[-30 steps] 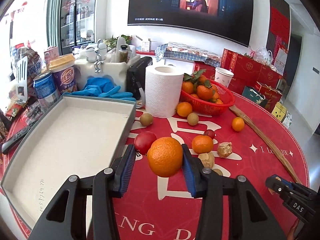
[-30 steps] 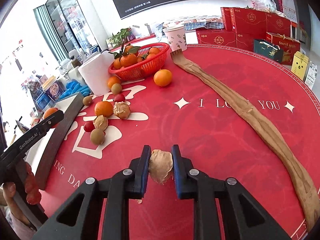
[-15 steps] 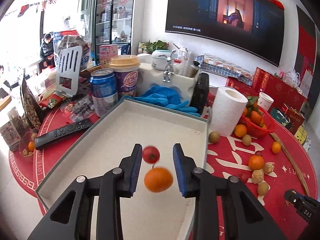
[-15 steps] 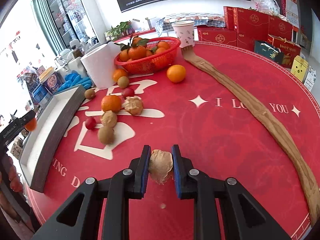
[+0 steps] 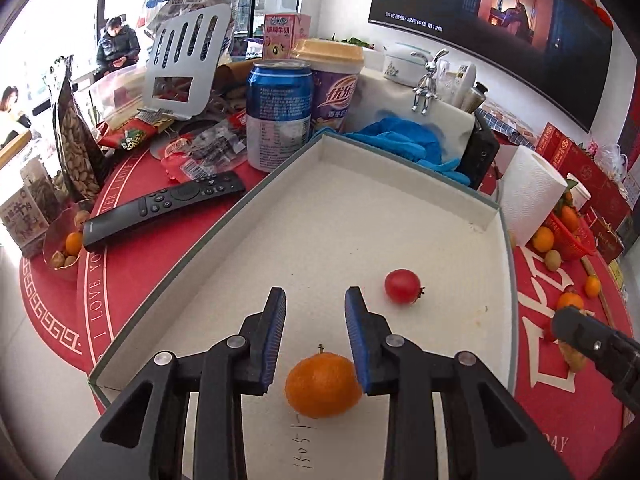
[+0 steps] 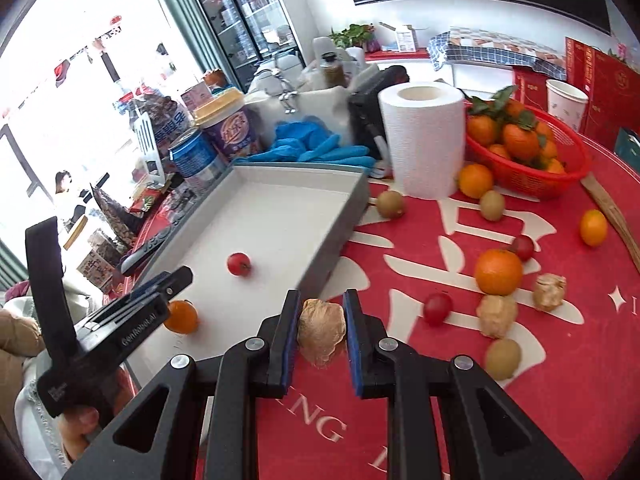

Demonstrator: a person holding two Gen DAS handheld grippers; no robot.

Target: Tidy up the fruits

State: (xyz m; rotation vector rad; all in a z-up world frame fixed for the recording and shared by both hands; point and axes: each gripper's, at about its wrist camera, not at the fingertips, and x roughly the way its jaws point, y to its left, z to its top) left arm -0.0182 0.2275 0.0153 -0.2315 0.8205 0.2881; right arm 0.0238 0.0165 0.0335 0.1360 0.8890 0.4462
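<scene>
I've got a mandarin (image 5: 323, 385) and a cherry tomato (image 5: 402, 286) lying in the tray (image 5: 404, 168). My left gripper (image 5: 316, 325) hangs narrow and empty; my right gripper (image 6: 320, 330) clamps a husked physalis (image 6: 321, 330) near the tray's right wall. Many fruits remain on the tablecloth (image 6: 560, 400).

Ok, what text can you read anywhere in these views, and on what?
"GenRobot.AI": side of the left gripper.
"I LOVE YOU": border of the red tablecloth.
"草莓牛奶": pink milk carton.
"优乐": purple cup.
"1305": handwritten on the tray floor, roughly.
TV screen caption: too small.
</scene>
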